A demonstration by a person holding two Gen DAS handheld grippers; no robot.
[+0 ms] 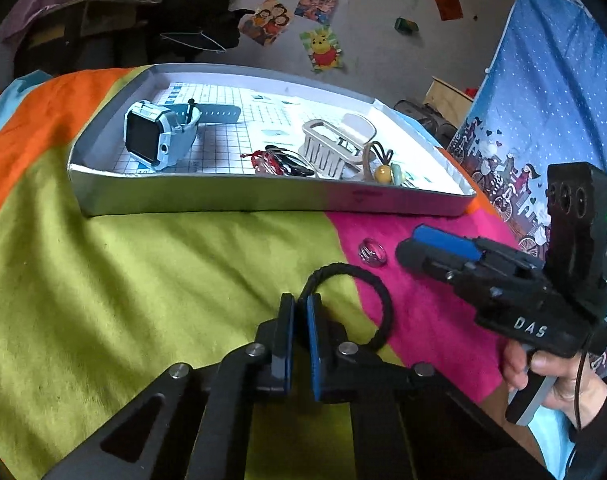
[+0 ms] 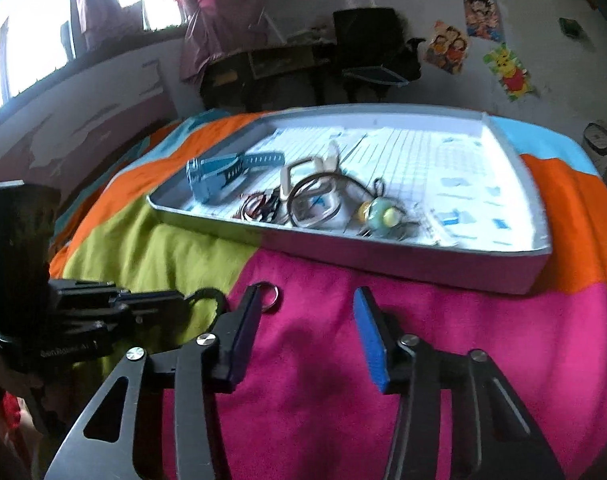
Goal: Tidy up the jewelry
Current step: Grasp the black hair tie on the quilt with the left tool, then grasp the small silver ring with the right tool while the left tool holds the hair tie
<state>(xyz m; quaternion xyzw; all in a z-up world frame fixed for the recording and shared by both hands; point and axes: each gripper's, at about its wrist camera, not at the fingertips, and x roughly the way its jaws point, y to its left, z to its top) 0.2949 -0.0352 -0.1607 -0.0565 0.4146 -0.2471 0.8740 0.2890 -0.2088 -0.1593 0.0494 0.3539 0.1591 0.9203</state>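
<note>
Left gripper [image 1: 299,312] pinching black hair tie [image 1: 377,300], loop hanging beyond fingertips. Soft, light, floppy; any point on cord holds.

Right gripper [image 2: 309,304] spread wide, empty. Silver ring [image 2: 270,297] just beside left fingertip: small, hard, probably slippery; pinch across band. Tray [image 2: 403,260] ahead.

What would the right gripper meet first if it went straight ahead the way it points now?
Probably the near wall of the grey tray: the open right gripper points across bare pink blanket toward it. The small ring lies left of that line.
</note>
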